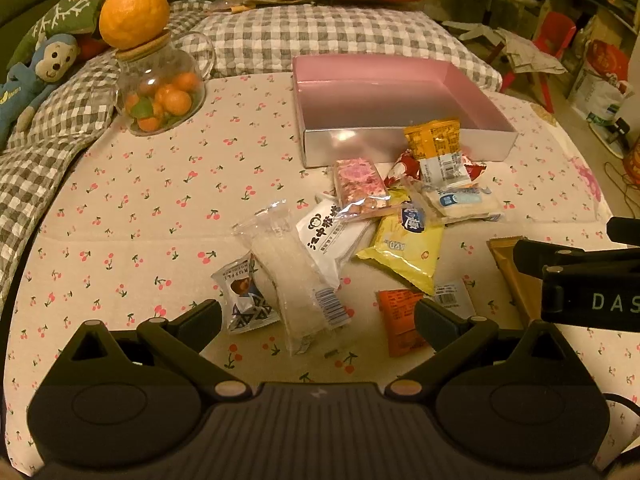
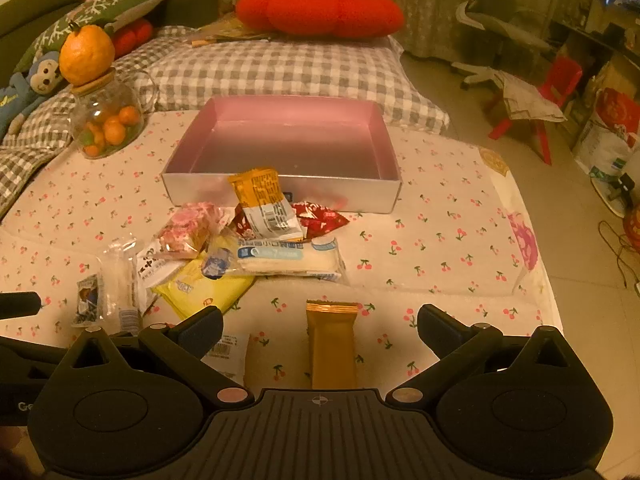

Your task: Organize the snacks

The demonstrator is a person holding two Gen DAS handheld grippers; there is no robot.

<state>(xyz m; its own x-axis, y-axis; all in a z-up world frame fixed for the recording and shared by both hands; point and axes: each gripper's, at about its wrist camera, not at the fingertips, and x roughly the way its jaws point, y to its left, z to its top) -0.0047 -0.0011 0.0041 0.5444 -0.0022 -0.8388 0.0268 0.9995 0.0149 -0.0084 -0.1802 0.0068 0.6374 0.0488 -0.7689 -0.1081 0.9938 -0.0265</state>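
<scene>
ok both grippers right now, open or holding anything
Left gripper: open, holding nothing.
Right gripper: open, holding nothing.

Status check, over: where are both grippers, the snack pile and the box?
Left gripper open over clear wrapped packet. Right gripper open over gold foil bar. Pink shallow box empty; snack pile loose in front, nothing blocking.

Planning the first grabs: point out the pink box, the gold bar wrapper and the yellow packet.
pink box point(image 2: 280, 192): right wrist view, front wall.
gold bar wrapper point(image 2: 333, 344): right wrist view, mid-body.
yellow packet point(image 1: 404, 250): left wrist view, centre face.
</scene>
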